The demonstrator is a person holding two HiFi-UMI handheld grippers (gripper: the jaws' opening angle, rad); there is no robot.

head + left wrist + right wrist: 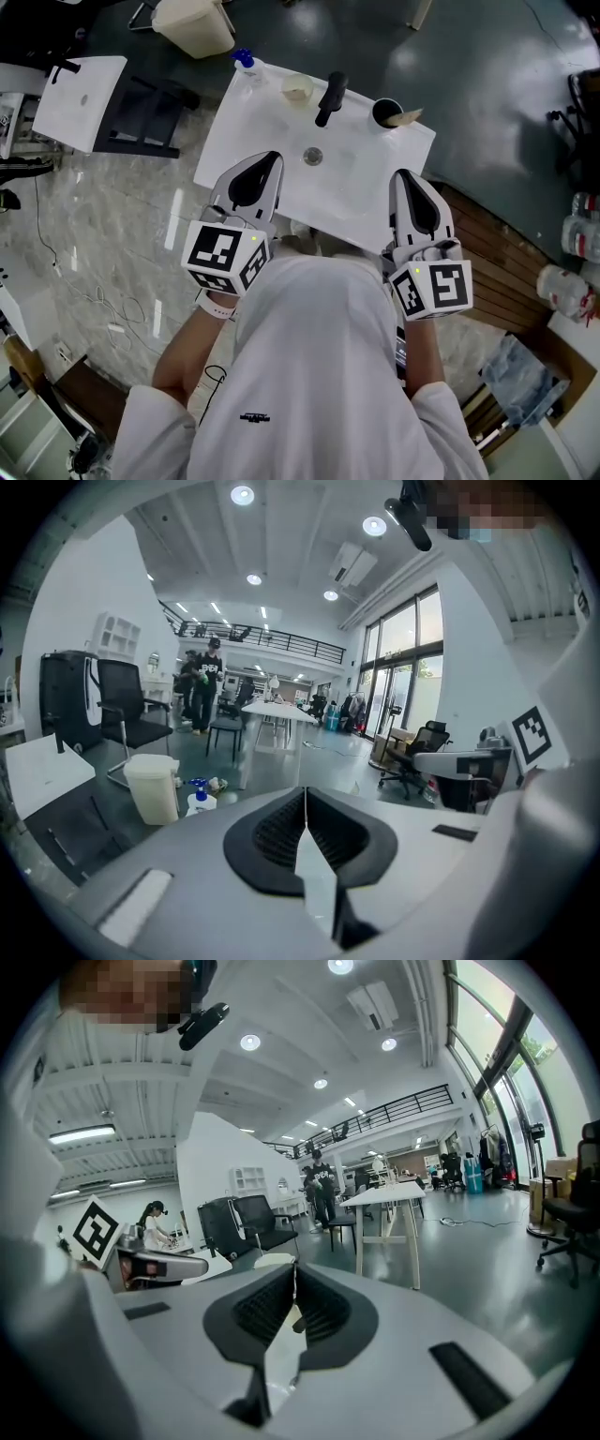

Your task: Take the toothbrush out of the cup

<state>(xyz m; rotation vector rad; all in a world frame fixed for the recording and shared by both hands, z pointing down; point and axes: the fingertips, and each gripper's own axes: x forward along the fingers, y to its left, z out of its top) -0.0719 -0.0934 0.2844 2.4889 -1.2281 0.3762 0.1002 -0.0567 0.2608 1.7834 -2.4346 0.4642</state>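
meanwhile left gripper [270,157] and right gripper [403,174] sit closed and empty, near the cup [384,112] holding the toothbrush [410,117].

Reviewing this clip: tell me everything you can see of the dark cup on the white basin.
The cup is small, round and dark, seen from above in the head view with its open mouth up, so it looks upright. It stands at the far right corner of the white basin, right of the black faucet. A pale tan piece, probably the toothbrush, leans out over its right rim. Its material is too small to tell. The left gripper and right gripper are apart from it.
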